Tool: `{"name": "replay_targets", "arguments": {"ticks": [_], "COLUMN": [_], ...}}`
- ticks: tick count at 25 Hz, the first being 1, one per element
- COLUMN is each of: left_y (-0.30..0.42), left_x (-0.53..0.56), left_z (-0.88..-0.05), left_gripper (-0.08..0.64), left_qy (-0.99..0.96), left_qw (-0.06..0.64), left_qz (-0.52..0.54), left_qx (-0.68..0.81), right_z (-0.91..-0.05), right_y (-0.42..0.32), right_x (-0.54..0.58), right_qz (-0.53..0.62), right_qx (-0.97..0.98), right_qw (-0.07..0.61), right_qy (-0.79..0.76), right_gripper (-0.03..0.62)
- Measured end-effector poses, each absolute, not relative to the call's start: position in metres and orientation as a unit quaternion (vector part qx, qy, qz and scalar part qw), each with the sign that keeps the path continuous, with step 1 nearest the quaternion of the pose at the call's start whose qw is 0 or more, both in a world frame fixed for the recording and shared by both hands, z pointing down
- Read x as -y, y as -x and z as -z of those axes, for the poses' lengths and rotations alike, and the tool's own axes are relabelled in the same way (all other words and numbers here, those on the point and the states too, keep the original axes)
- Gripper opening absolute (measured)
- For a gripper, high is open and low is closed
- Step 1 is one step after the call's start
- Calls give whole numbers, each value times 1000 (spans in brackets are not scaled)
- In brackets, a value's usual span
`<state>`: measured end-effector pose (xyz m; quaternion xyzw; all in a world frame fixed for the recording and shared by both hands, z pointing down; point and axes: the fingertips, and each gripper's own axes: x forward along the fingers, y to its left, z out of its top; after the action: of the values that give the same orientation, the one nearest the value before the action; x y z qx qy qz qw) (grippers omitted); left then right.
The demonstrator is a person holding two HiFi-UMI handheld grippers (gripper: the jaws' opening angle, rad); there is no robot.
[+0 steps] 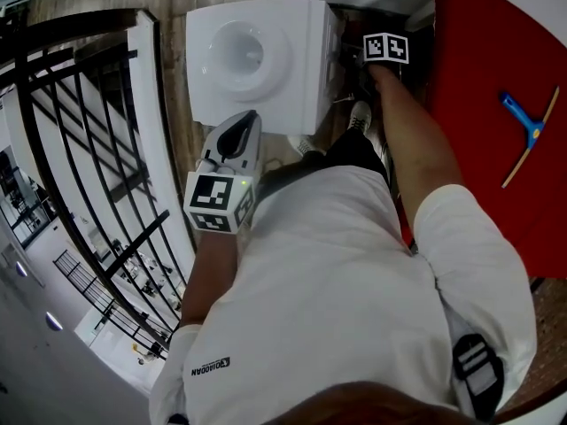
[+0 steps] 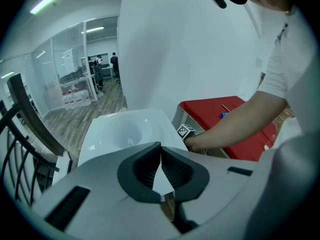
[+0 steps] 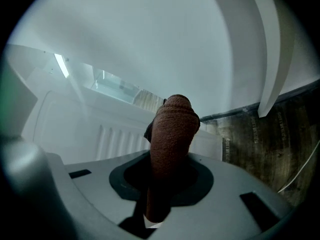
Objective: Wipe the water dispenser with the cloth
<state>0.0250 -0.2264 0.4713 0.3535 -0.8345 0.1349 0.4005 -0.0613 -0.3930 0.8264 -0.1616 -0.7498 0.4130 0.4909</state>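
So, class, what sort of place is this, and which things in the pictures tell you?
Probably an office-type interior: glass-walled rooms, a black metal railing, and a white water dispenser.

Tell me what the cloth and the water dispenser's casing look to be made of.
The cloth looks like brown, matte terry or woven textile; a fine nubbly nap shows across it. The water dispenser seems moulded white plastic, smooth and semi-gloss; soft highlights in its top recess and moulded ribs on the panel beside the cloth suggest that, though painted metal can't be excluded.
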Motion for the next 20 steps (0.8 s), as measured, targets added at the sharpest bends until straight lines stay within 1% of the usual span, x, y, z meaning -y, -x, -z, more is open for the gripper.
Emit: {"name": "replay_targets", "arguments": {"ticks": [3,12,20], "left_y": [-26,-28,-27], "left_x": [224,213,202], "left_z": [-469,-463,-454], "left_gripper": [1,1,1], "left_qy": [-351,-350,-361], "left_qw": [396,385,357], "left_qz": [-132,-128,-105], "left_qx": [838,844,855], "right_z": [-829,-806,-770], "right_y": [61,70,54], "right_x": [397,397,411], "right_qz": [-404,-394,-395], "right_qx": [752,768,793], "right_qw": [496,476,436], "right_qy": [159,166,158], "right_gripper": [72,72,72]}}
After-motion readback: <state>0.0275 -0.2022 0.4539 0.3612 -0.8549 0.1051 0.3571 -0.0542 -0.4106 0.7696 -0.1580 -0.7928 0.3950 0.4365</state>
